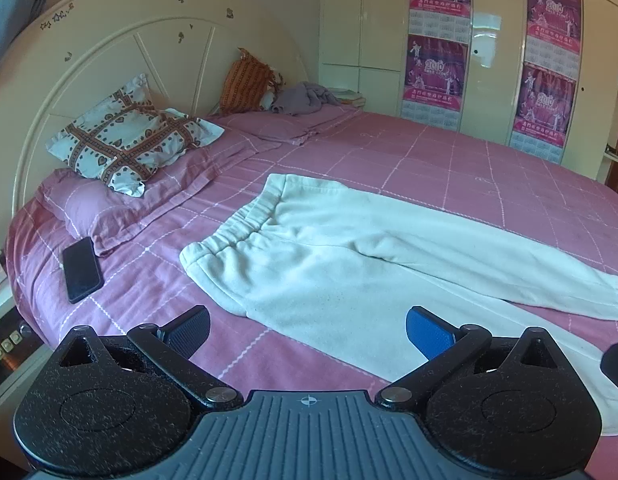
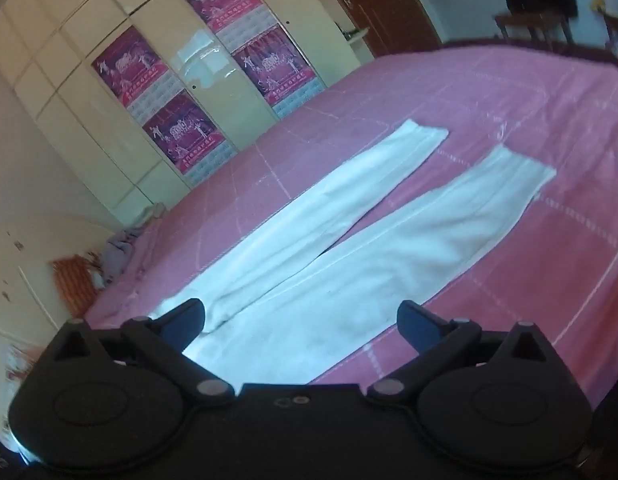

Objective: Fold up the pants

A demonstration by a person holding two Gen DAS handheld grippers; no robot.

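White pants (image 1: 349,264) lie flat on the pink checked bedspread (image 1: 469,168), waistband toward the pillows, both legs spread apart. In the right wrist view the two legs (image 2: 349,240) run away from me to their hems. My left gripper (image 1: 307,332) is open and empty, hovering above the near edge of the pants by the hip. My right gripper (image 2: 301,326) is open and empty, above the upper part of the near leg. A dark edge of the right gripper (image 1: 617,364) shows at the left wrist view's right border.
A black phone (image 1: 81,269) lies on the bed left of the waistband. Pillows (image 1: 129,144) and a purple garment (image 1: 305,98) sit by the headboard. A wardrobe with posters (image 2: 181,120) lines the far side. A bedside stand (image 1: 5,344) is at the left.
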